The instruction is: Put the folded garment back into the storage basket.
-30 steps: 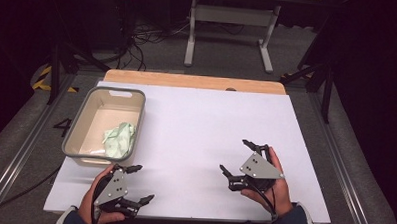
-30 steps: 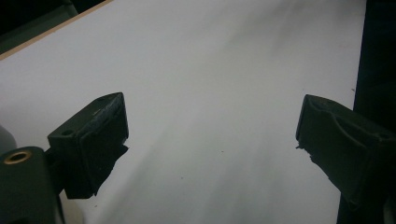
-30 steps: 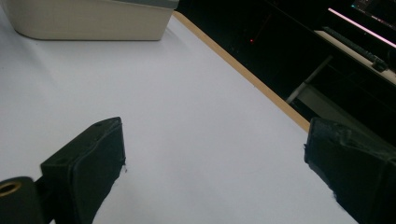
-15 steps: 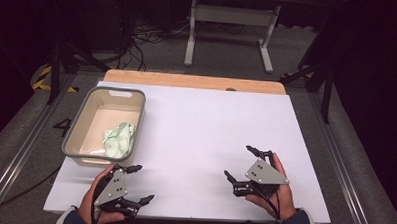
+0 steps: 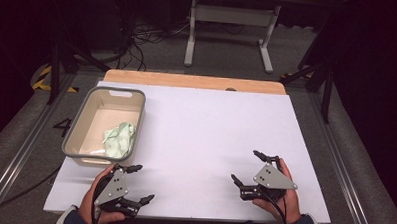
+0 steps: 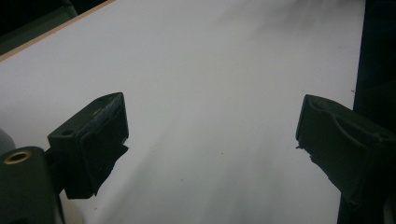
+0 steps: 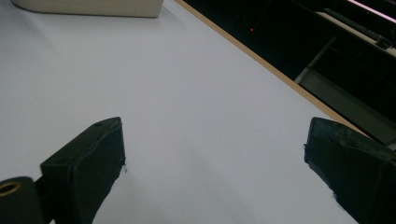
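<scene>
A grey bin [image 5: 73,137] stands at the left of the white table [image 5: 211,127], with a crumpled pale green cloth [image 5: 119,139] inside it. My left gripper [image 5: 139,182] rests near the table's front left edge, just in front of the bin, open with nothing between its jaws. My right gripper [image 5: 245,167] sits at the front right, open and empty too. In the left gripper view my left gripper [image 6: 210,140] looks over bare white table [image 6: 210,70]. In the right gripper view my right gripper [image 7: 215,158] has the bin's wall [image 7: 93,7] far off at the top left.
A wooden strip [image 5: 192,81] runs along the table's far edge. Beyond it stand a metal frame [image 5: 229,23], cables and dark floor. Black stand legs [image 5: 318,66] rise by the far right corner. The table's right edge [image 6: 362,56] drops into darkness in the left gripper view.
My right gripper has drawn back toward the front edge of the table and a little to the right. The left gripper has stayed in place.
</scene>
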Demonstrator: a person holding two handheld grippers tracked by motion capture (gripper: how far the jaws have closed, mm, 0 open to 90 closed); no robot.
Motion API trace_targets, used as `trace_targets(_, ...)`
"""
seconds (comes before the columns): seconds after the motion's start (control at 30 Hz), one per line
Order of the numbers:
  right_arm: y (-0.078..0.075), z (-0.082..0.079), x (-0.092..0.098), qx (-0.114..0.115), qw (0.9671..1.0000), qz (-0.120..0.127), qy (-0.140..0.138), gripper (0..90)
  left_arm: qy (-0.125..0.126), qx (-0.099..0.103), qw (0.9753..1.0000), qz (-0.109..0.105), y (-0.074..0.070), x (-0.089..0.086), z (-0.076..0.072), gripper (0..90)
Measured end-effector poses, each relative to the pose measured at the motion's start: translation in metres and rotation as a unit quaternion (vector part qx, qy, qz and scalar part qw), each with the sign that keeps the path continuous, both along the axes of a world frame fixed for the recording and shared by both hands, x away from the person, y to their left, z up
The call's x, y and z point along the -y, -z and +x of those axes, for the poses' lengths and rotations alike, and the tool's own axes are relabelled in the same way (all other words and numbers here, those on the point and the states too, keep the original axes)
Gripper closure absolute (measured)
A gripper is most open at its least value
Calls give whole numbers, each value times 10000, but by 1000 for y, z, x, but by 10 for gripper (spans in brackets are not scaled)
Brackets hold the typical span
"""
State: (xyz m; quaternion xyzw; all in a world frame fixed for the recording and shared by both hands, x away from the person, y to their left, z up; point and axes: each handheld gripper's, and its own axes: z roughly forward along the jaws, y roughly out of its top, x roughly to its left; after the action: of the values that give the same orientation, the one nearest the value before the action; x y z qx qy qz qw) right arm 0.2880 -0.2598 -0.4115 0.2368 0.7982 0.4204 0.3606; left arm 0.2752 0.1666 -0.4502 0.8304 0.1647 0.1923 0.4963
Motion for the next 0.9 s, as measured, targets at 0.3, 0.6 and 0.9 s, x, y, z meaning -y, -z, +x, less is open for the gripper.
trace_targets(0.3, 11, -3, 12, -137, 9998, 28, 106, 57, -11, 12, 10000, -17, -1, -1, 1, 100)
trace_targets(0.6, 25, -5, 29, -274, 9991, 96, 323, 61, -34, 23, 10000, -60, -2, -2, 2, 101)
trace_targets(0.9, 34, -11, 39, -335, 9986, 26, 410, 60, -114, 28, 9999, -113, -3, -5, 5, 101)
